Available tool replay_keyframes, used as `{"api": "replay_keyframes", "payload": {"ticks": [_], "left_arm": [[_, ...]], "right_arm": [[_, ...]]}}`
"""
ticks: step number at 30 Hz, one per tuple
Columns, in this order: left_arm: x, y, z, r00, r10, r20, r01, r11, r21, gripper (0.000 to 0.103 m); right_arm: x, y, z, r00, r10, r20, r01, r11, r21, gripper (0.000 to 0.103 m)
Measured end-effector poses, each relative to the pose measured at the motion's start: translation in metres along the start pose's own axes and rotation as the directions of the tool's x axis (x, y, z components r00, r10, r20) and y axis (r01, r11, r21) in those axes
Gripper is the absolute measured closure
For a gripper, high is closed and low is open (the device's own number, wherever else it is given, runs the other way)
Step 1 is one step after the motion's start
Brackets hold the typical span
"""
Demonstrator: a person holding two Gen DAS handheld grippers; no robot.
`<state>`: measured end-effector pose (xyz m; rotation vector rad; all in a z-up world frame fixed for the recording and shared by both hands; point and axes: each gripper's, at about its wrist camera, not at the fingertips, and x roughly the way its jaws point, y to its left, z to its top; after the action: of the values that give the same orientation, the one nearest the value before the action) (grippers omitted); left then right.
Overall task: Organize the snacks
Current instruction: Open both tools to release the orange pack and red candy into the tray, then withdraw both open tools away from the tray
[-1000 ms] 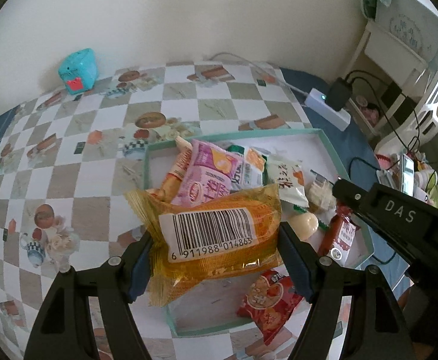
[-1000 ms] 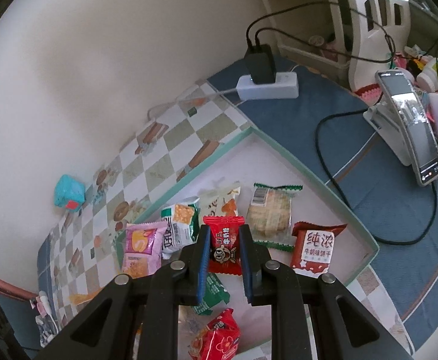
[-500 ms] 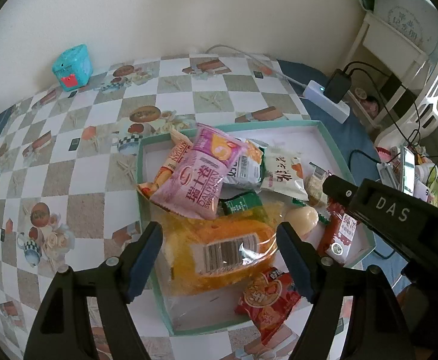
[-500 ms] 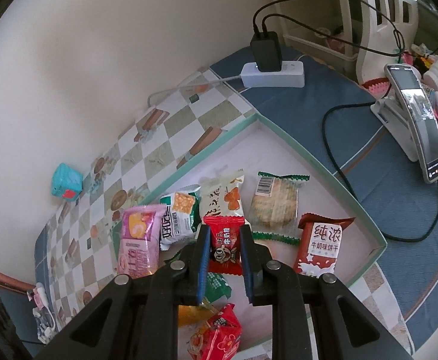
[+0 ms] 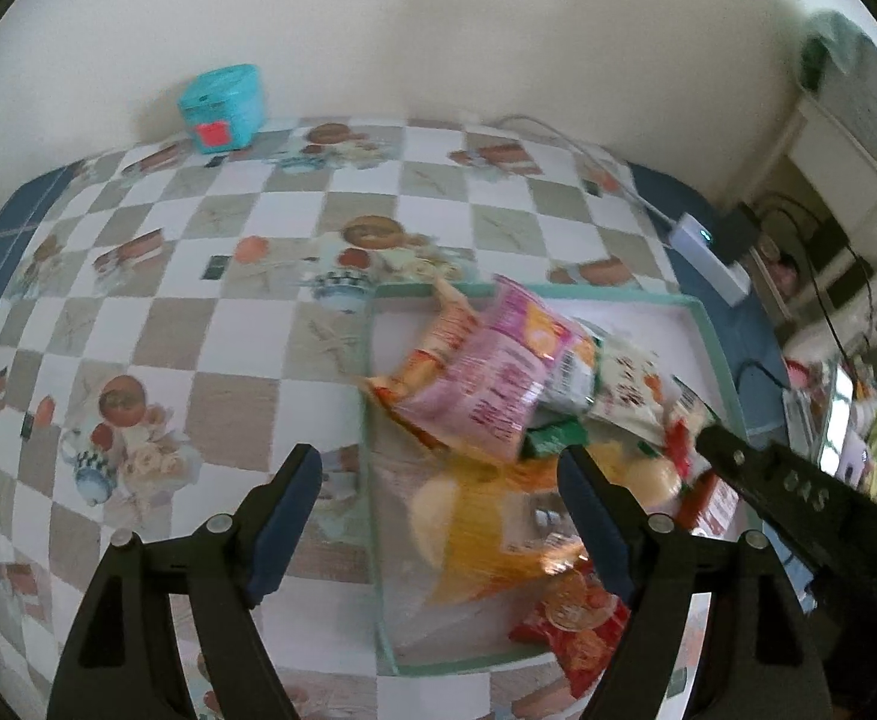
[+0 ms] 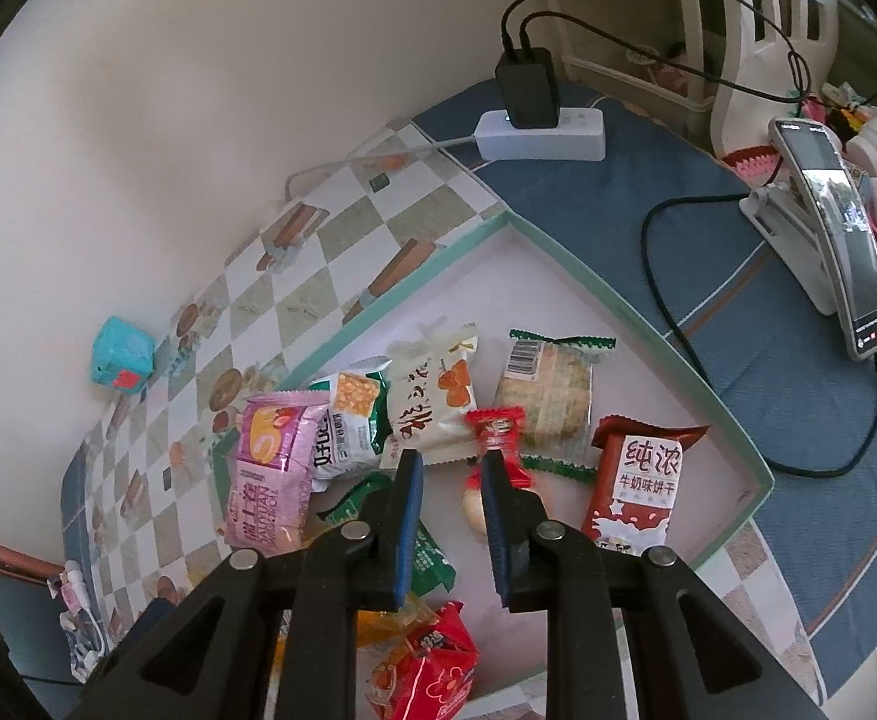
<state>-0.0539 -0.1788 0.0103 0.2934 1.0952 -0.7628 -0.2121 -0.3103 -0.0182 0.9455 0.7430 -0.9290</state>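
Observation:
A shallow green-rimmed tray (image 5: 715, 348) (image 6: 699, 384) holds several snack packets. My left gripper (image 5: 441, 519) is open and empty above the tray's left rim. The orange bag (image 5: 498, 531) lies in the tray under it, beside a pink packet (image 5: 486, 390). My right gripper (image 6: 450, 504) is open over the tray's middle. A small red packet (image 6: 498, 438) sits loose by its right fingertip, on the other snacks. A red milk-biscuit packet (image 6: 639, 480) and a cracker packet (image 6: 549, 396) lie to the right.
A teal box (image 5: 219, 108) stands by the wall on the checked tablecloth. A power strip with charger (image 6: 537, 132) and cables, and a phone on a stand (image 6: 846, 240), sit on the blue cloth right of the tray. A white shelf is at the far right.
My left gripper let go of the orange bag, which now lies in the tray, and swung left. My right gripper opened and released the small red packet.

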Motion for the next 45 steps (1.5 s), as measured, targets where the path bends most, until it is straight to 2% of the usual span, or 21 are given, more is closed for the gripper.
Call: {"api": "replay_keyframes", "payload": {"ticks": [2, 4, 5, 7, 9, 11, 20, 25, 30, 45], "left_arm": [[-0.001, 0.009, 0.003, 1.0, 0.022, 0.01, -0.021, 0.999, -0.033, 0.019], [0.0, 0.021, 0.005, 0.999, 0.052, 0.014, -0.051, 0.996, -0.068, 0.013], [0.001, 0.026, 0.006, 0.997, 0.069, 0.014, -0.068, 0.994, -0.083, 0.009], [0.002, 0.037, 0.007, 0.994, 0.107, 0.011, -0.105, 0.989, -0.108, 0.009], [0.005, 0.049, 0.008, 0.99, 0.141, 0.002, -0.139, 0.981, -0.133, 0.009], [0.006, 0.057, 0.007, 0.987, 0.161, -0.003, -0.16, 0.975, -0.153, 0.009], [0.004, 0.084, 0.004, 0.97, 0.243, -0.025, -0.243, 0.954, -0.172, 0.009], [0.002, 0.093, -0.004, 0.962, 0.269, -0.044, -0.273, 0.947, -0.167, 0.009], [-0.003, 0.099, -0.016, 0.959, 0.278, -0.052, -0.283, 0.946, -0.16, 0.009], [-0.039, 0.101, -0.063, 0.943, 0.333, 0.019, -0.33, 0.94, -0.084, 0.009]], "right_arm": [[0.003, 0.001, -0.001, 1.0, -0.007, -0.011, 0.007, 1.0, -0.008, 0.08], [0.006, 0.002, -0.002, 1.0, -0.018, -0.025, 0.018, 1.0, -0.013, 0.077], [0.008, 0.003, -0.003, 0.999, -0.029, -0.033, 0.029, 0.999, -0.021, 0.073], [0.01, 0.007, -0.004, 0.998, -0.045, -0.037, 0.044, 0.998, -0.038, 0.062], [0.01, 0.01, -0.005, 0.998, -0.05, -0.035, 0.048, 0.998, -0.051, 0.044], [0.009, 0.014, -0.007, 0.998, -0.048, -0.03, 0.045, 0.997, -0.07, 0.042], [0.005, 0.038, -0.025, 0.999, -0.039, -0.005, 0.038, 0.986, -0.164, 0.021], [0.002, 0.044, -0.038, 0.999, -0.049, 0.012, 0.05, 0.979, -0.2, 0.016], [-0.007, 0.052, -0.053, 0.998, -0.036, 0.044, 0.046, 0.97, -0.237, 0.0], [-0.036, 0.059, -0.105, 0.996, -0.029, 0.081, 0.054, 0.944, -0.326, 0.0]]}}
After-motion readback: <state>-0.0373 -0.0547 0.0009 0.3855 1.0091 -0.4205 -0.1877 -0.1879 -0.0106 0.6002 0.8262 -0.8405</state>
